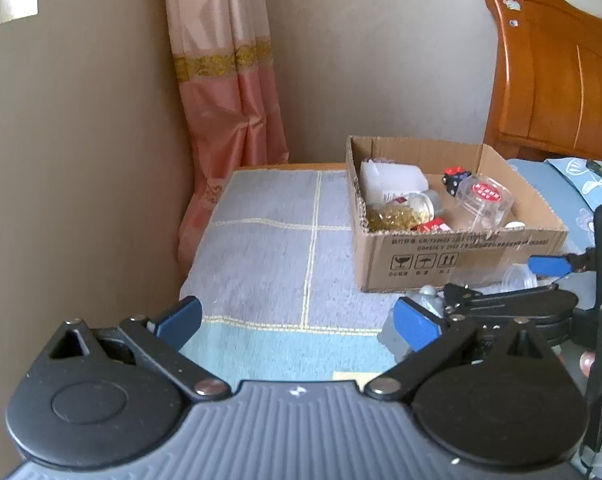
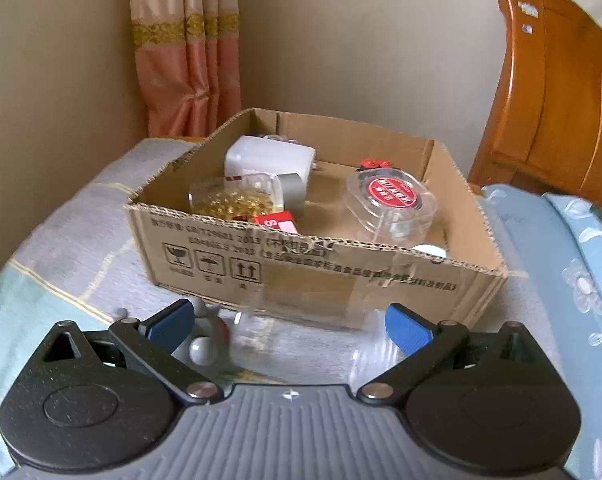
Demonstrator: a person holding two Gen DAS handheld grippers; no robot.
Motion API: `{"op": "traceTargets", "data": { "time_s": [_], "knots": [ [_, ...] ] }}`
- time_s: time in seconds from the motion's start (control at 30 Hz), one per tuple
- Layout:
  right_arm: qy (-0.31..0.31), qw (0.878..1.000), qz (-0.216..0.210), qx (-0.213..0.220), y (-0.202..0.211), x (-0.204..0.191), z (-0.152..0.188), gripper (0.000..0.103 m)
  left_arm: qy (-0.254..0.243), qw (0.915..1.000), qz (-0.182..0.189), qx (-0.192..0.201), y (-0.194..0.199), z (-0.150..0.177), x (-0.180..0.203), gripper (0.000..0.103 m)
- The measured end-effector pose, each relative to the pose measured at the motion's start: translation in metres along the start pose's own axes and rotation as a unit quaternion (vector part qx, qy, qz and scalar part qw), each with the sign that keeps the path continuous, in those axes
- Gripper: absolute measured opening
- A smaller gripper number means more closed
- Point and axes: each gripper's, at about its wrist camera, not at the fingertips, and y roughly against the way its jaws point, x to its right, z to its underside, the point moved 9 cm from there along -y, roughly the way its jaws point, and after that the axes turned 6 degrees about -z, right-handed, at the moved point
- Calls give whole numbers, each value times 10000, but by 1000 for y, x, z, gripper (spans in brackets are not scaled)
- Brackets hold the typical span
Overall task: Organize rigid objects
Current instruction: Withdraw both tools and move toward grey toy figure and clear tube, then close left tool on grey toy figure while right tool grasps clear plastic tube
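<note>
Left hand-held gripper and right hand-held gripper both gape wide.

The cardboard box has three handling symbols printed on its front wall: a fragile glass, an umbrella and two up arrows, with tiny captions under them too blurry to read. Next to those run two lines of Chinese print with "2013" in it. The clear jar has a red round label, text unreadable.

Wide-spread right tool just before a cardboard box of jars on the bedspread.
</note>
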Motion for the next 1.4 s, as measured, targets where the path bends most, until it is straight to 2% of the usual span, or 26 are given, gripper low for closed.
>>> {"op": "traceTargets", "data": {
  "time_s": [0.27, 0.57, 0.7, 0.83, 1.03, 1.27, 1.4],
  "knots": [
    [-244, 9992, 289, -96, 2, 34, 10, 103, -78, 9998, 159, -103, -9, 8, 14, 102],
    [-413, 9968, 630, -255, 14, 81, 33, 103, -296, 9978, 525, -265, -29, 18, 55, 102],
    [-456, 9964, 641, -322, 17, 94, 41, 103, -291, 9962, 767, -302, -44, 18, 79, 102],
    [-452, 9963, 636, -346, 18, 100, 43, 103, -266, 9962, 744, -372, -66, 17, 96, 102],
    [-405, 9975, 435, -379, 22, 99, 44, 103, -299, 9966, 528, -557, -87, 26, 97, 102],
    [-628, 9968, -422, -269, 40, 95, 48, 103, -355, 9955, 693, -540, -75, 44, 77, 102],
    [-777, 9959, -373, -284, 40, 106, 54, 103, -405, 9951, 759, -494, -72, 46, 76, 102]
  ]
}}
